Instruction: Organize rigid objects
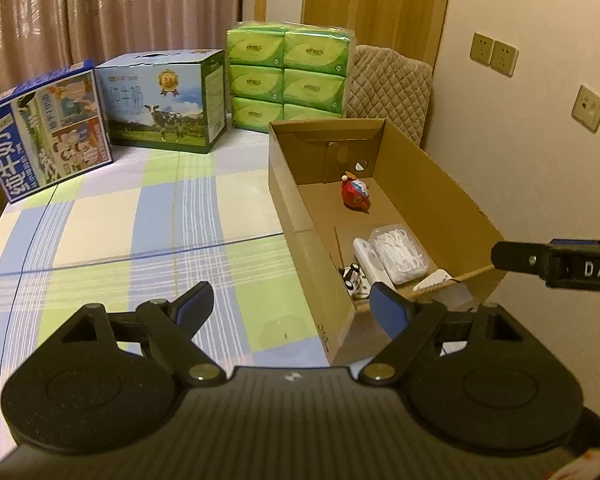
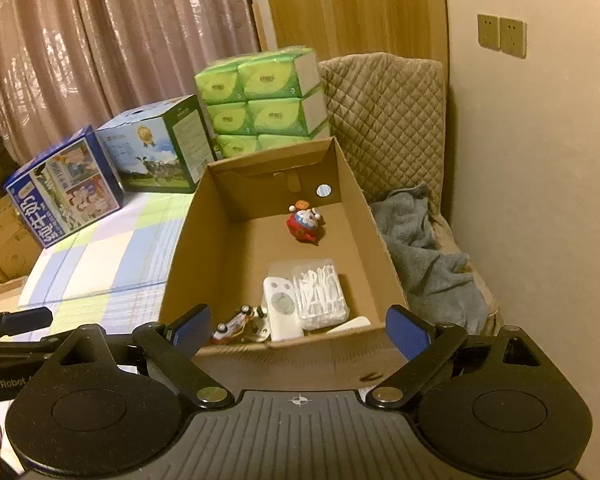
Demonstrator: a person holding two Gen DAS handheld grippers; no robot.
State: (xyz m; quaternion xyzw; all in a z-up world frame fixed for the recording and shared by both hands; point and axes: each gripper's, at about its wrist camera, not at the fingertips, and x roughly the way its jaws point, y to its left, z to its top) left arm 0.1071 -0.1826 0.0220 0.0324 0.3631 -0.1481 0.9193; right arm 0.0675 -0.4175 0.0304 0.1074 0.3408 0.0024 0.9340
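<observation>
I've got both tools up and back from the cardboard box (image 2: 180,240) now, left gripper (image 1: 290,306) spread wide with nothing between its blue pads, right gripper (image 2: 300,330) just as wide and also carrying nothing.

What worries me here: the box stands at the right edge of the table (image 1: 100,220), just beside the padded chair (image 2: 380,120), so a nudge on its near wall as I go back in could push it towards that edge. The left gripper's right pad hangs just over the near left corner of the box, and clipping that wall would shove everything inside.

Inside, the red toy figure (image 2: 304,226) stands alone towards the far end. At the near end things are packed close: the white remote (image 2: 280,308) lies flat, touching the clear packet of white picks (image 2: 320,292) on its right, with the little toy car (image 2: 230,326) just left of it. A white piece in the near right corner I can't make out.

From what I see, the table around the box holds only the milk cartons (image 1: 100,120) and green tissue packs (image 1: 288,76) at the far side, so the sorting looks nearly finished.
</observation>
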